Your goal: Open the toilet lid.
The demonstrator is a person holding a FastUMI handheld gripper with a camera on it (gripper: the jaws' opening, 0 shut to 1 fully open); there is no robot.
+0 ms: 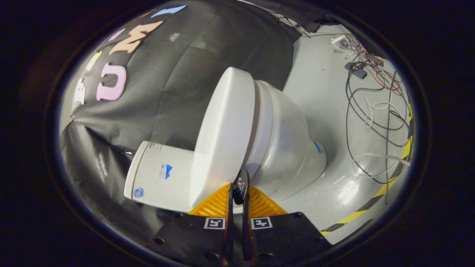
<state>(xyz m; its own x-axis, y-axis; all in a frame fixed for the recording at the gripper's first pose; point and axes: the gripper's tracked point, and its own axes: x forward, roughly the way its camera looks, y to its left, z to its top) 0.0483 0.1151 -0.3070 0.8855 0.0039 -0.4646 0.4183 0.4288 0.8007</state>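
A white toilet stands on the grey floor against the black cloth wall. Its lid [222, 129] lies down over the seat [261, 122], with the bowl [293, 144] beneath and the tank [163, 174] behind. My gripper [240, 189] is shut, its two fingers pressed together with nothing between them. The fingertips sit at the side edge of the toilet, right by the seam where the lid meets the seat. I cannot tell whether they touch it.
Loose black, white and red cables [374, 111] and a small black box [356, 69] lie on the grey floor [323, 96] beyond the bowl. A yellow-and-black tape line [371, 202] runs along the floor's edge. The black cloth wall [178, 85] hangs close behind the tank.
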